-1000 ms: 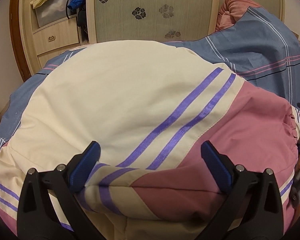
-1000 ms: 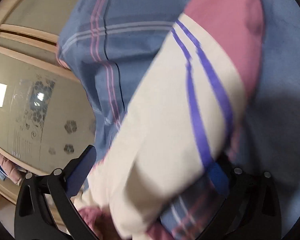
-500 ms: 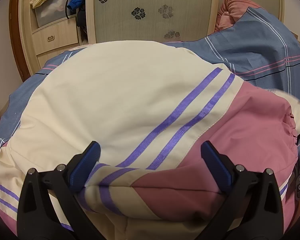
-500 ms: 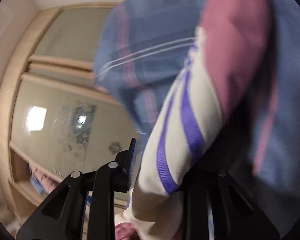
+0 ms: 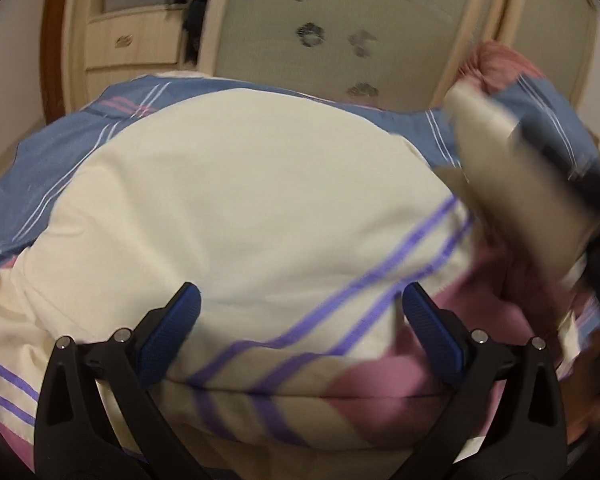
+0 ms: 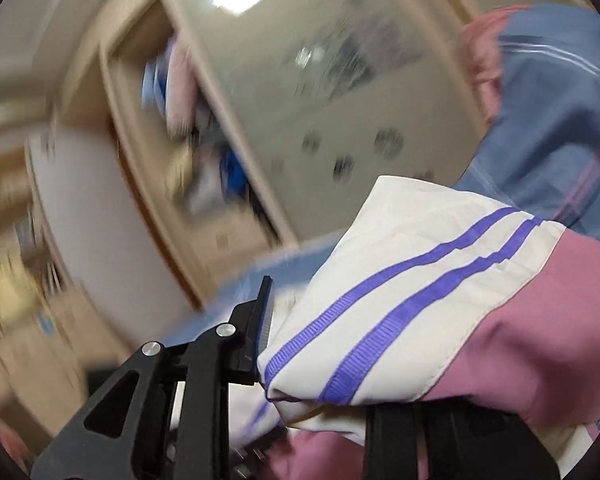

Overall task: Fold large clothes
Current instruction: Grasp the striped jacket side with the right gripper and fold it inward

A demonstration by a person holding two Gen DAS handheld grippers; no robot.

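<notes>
A large cream and pink garment with purple stripes [image 5: 252, 216] lies spread on a blue striped bedspread [image 5: 60, 148]. My left gripper [image 5: 300, 328] is open, its blue pads on either side of the garment's folded near edge. My right gripper [image 6: 324, 344] is shut on a sleeve of the same garment [image 6: 420, 280] and holds it lifted. That lifted sleeve shows blurred at the right of the left wrist view [image 5: 512, 184].
A wardrobe with a flower-patterned sliding door [image 5: 332, 32] and drawers [image 5: 128, 44] stands behind the bed. A pink quilt [image 5: 496, 64] is bunched at the far right of the bed.
My right gripper closed on the sleeve, then lifted and swung it up over the garment. The left gripper stayed open at the near edge and the view tilted slightly.
</notes>
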